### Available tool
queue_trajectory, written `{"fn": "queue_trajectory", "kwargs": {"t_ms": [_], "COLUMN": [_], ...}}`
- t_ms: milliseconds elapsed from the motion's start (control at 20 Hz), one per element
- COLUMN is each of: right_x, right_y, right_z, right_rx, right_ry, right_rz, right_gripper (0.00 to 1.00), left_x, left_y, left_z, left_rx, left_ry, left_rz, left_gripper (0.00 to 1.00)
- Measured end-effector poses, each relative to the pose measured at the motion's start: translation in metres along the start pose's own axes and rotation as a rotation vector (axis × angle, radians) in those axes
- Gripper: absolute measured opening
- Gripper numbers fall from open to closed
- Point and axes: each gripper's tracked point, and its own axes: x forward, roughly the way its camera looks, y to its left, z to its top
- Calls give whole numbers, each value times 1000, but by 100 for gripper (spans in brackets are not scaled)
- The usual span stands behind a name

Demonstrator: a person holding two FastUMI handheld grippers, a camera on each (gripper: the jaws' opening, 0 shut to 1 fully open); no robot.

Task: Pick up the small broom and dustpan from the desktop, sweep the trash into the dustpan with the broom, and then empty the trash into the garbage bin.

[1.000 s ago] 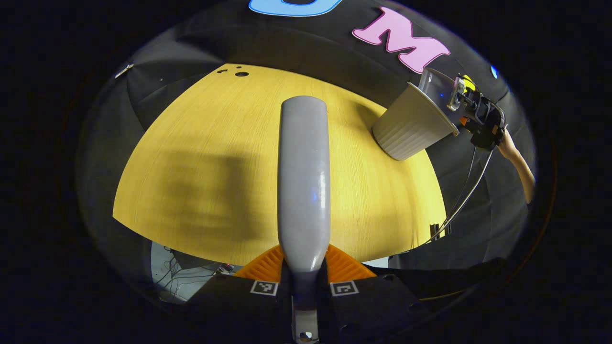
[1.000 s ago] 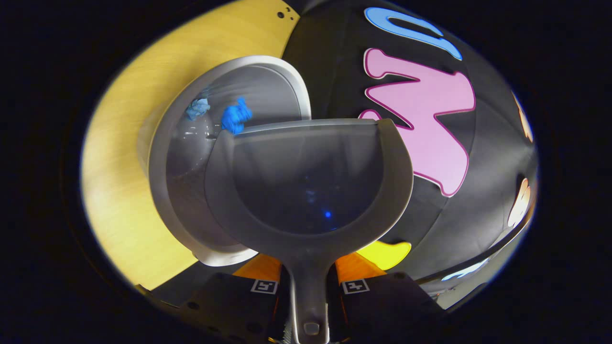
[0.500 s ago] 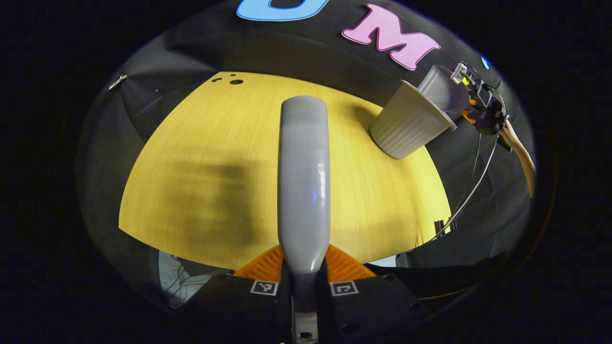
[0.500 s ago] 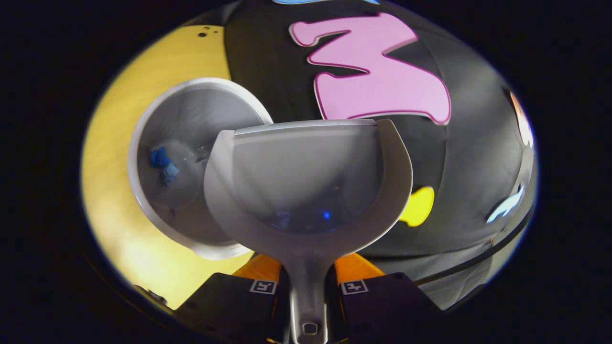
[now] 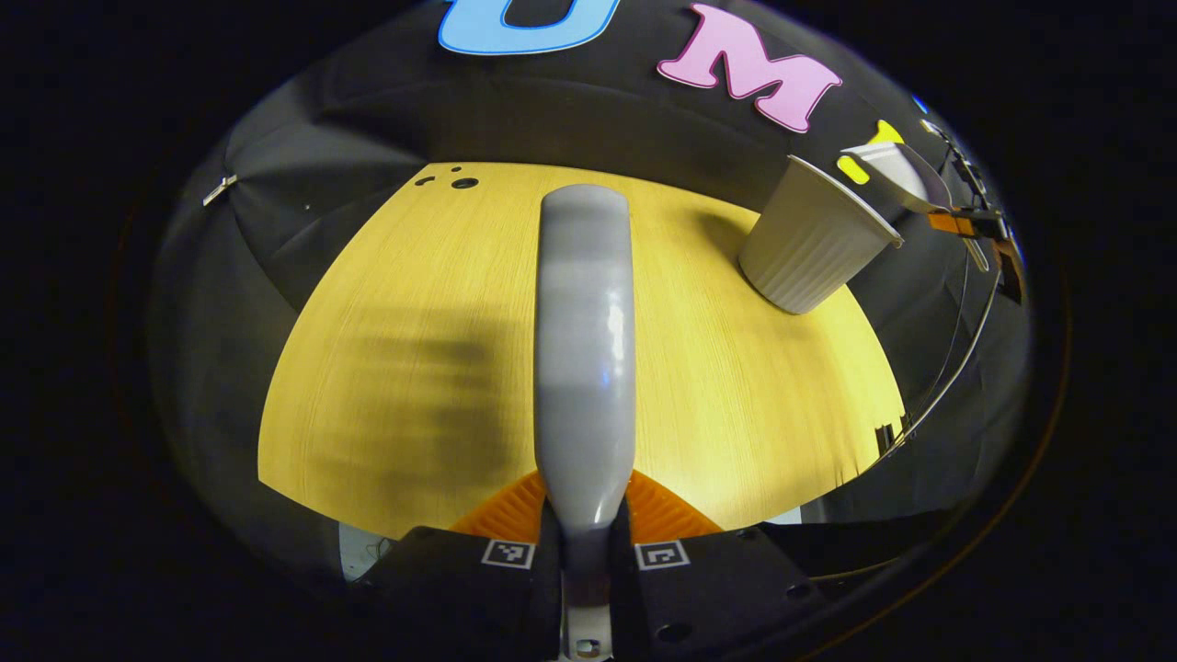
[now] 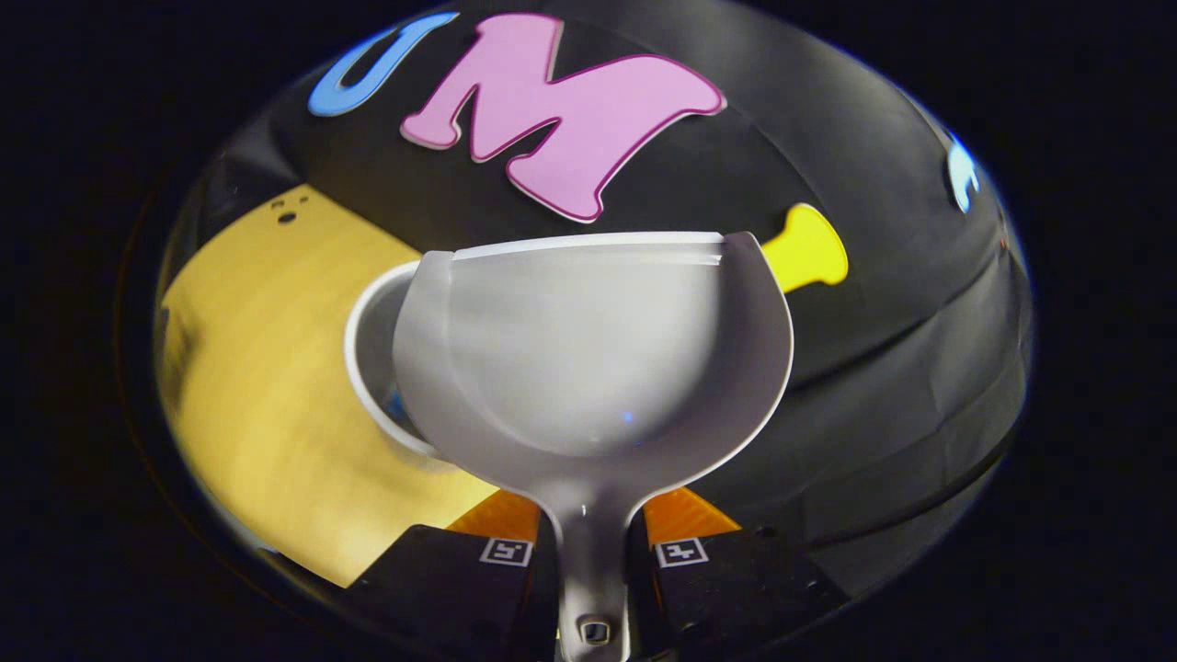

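Two tools were in use, each clamped on a handle. Left tool: both fingers pressed on the grey handle of the small broom, which ran straight ahead up the middle of the left gripper view, held above the desk. Bristles not visible.

Desk surface: yellow wood grain, with a soft dark shadow on its left part. Small holes sat near the far edge. Black cloth wall rose behind the desk and wrapped around its left side. A small pale clip or tag hung on the cloth at far left.

Toward the right of that view, the garbage bin, a pale ribbed cup-shaped tub, stood on the desk near its far right corner. Just beyond its rim was the dustpan, held by the right tool at the frame's right edge, with cables trailing down from it.

Right gripper view: the right tool had both fingers pressed on the dustpan handle. The dustpan looked empty, its pan facing the camera and roughly level. The garbage bin lay just behind and to its left, mostly hidden; a trace of blue showed inside it. Yellow desk extended left, black cloth wall to the right.
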Motion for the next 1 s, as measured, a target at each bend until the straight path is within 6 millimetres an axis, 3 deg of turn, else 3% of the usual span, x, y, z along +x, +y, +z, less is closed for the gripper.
{"fn": "queue_trajectory", "kwargs": {"t_ms": [150, 250, 350, 500, 650, 750, 800, 1000], "right_x": [-5, -16, -37, -64, -93, -102, -104, -114], "right_y": [18, 39, 54, 100, 149, 174, 186, 243], "right_z": [11, 13, 9, 10, 6, 0, -4, -21], "right_rx": [191, 252, 241, 323, 367, 336, 318, 305], "right_ry": [-1, -10, -13, -21, -7, 3, 10, 62], "right_rz": [107, 173, 210, 339, 453, 487, 504, 607], "right_gripper": [34, 29, 34, 38, 34, 34, 34, 34], "left_x": [10, 16, 22, 27, 31, 31, 32, 34], "left_y": [16, 30, 43, 62, 87, 99, 103, 112], "left_z": [0, 1, 1, 1, 0, -2, -3, -8], "left_rx": [-34, -48, -68, -95, -109, -113, -116, -140], "left_ry": [4, 7, 7, 2, 9, 15, 16, 26], "left_rz": [16, 34, 44, 66, 114, 139, 149, 162], "left_gripper": [25, 25, 25, 25, 25, 22, 25, 25]}}
